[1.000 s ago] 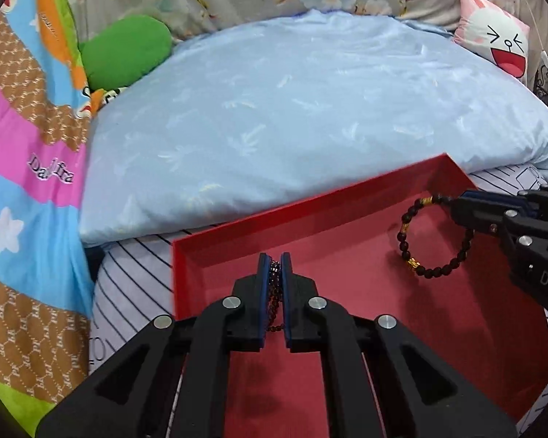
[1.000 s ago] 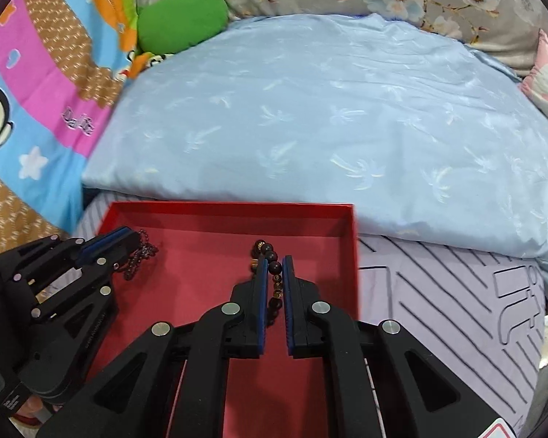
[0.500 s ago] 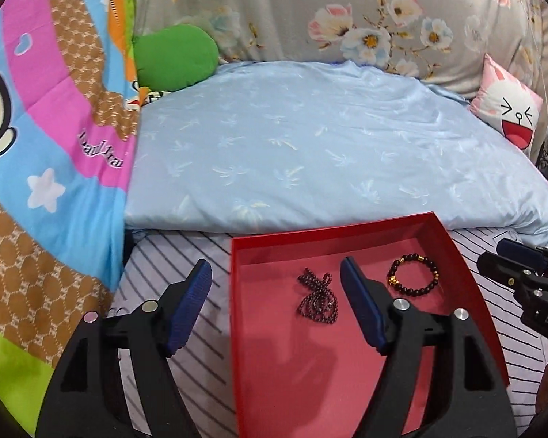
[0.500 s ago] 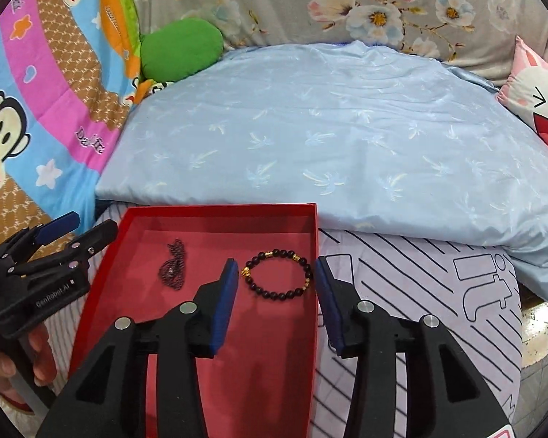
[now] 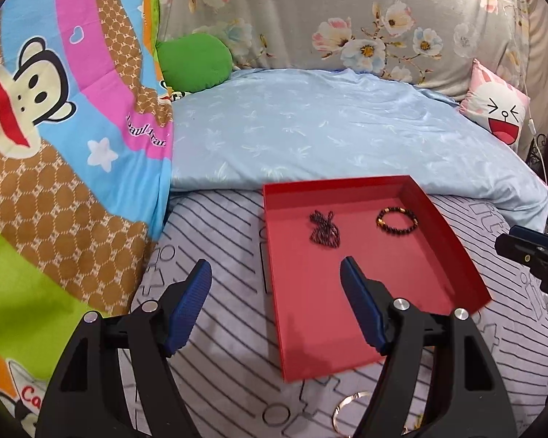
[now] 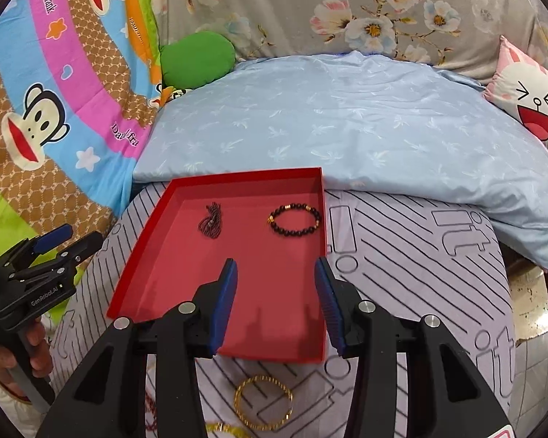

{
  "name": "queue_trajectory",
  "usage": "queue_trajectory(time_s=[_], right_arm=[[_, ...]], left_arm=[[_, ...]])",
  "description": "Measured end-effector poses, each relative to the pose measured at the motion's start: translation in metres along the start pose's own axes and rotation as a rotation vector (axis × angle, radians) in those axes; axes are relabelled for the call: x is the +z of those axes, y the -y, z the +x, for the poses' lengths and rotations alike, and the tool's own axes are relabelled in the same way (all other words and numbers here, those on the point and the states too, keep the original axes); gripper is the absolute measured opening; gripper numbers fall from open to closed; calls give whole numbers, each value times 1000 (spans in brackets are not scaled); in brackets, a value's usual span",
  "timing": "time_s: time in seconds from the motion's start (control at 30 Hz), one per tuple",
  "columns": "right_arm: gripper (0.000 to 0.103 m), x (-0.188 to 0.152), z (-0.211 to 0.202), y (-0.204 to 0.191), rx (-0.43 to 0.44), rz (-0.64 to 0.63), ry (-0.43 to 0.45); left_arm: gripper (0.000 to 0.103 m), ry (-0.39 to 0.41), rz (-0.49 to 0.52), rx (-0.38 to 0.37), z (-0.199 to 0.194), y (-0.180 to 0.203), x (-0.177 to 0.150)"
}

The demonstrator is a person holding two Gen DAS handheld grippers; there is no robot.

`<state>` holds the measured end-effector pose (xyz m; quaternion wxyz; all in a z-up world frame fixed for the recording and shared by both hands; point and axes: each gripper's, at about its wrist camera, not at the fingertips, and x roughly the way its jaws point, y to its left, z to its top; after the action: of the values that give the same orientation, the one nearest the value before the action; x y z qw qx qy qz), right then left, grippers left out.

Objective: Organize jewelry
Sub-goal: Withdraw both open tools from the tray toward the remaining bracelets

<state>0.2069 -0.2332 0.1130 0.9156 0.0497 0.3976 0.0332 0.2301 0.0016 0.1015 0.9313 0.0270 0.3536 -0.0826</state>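
Note:
A red tray (image 5: 383,328) (image 6: 171,277) lies on the striped bedsheet. In it are a dark chain necklace (image 5: 324,228) (image 6: 210,219) at the far left and a black beaded bracelet with gold beads (image 5: 397,221) (image 6: 294,219) at the far right. My left gripper (image 5: 276,284) is open and empty, above the tray's near left edge. My right gripper (image 6: 276,277) is open and empty above the tray's near part. A gold bangle (image 6: 263,401) lies on the sheet in front of the tray, and it also shows in the left wrist view (image 5: 350,407).
A light blue quilt (image 6: 347,124) bulges just behind the tray. A cartoon monkey blanket (image 5: 54,146) fills the left. A green cushion (image 6: 197,58) and a pink rabbit pillow (image 6: 529,98) sit at the back. More jewelry (image 6: 223,429) lies by the bangle.
Both grippers opened, leaving the necklace and the bracelet lying in the tray, then drew back and up toward the near side.

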Motion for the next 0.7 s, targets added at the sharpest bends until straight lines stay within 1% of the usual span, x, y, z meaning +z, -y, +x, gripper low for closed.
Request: queue_trajectory(time_s=[0.23,0.4,0.47,0.53,0.63,0.7], right_arm=[[43,-34,-31,-4,-1,7,3],[43,-62,-44,-7,-3,19,-9],[43,-73,-47,-6,-10,28,-13],[48,-86,-46,-5,-19,44,-24],[49,-110,-41,-8,-51,40,-45],[50,-121,-35,-9,-63,38,-58]], left_arm=[[69,-19,-4,-22,-27,2,-34],[69,-60,1,-34,-34,8,-67],[69,-76,-8,-39,-34,10,-80],[69,-87,-11,-39,-33,12,-90],[69,-98,2,-19,-32,17,-106],[70,-109,2,-24,-31,20,-115]])
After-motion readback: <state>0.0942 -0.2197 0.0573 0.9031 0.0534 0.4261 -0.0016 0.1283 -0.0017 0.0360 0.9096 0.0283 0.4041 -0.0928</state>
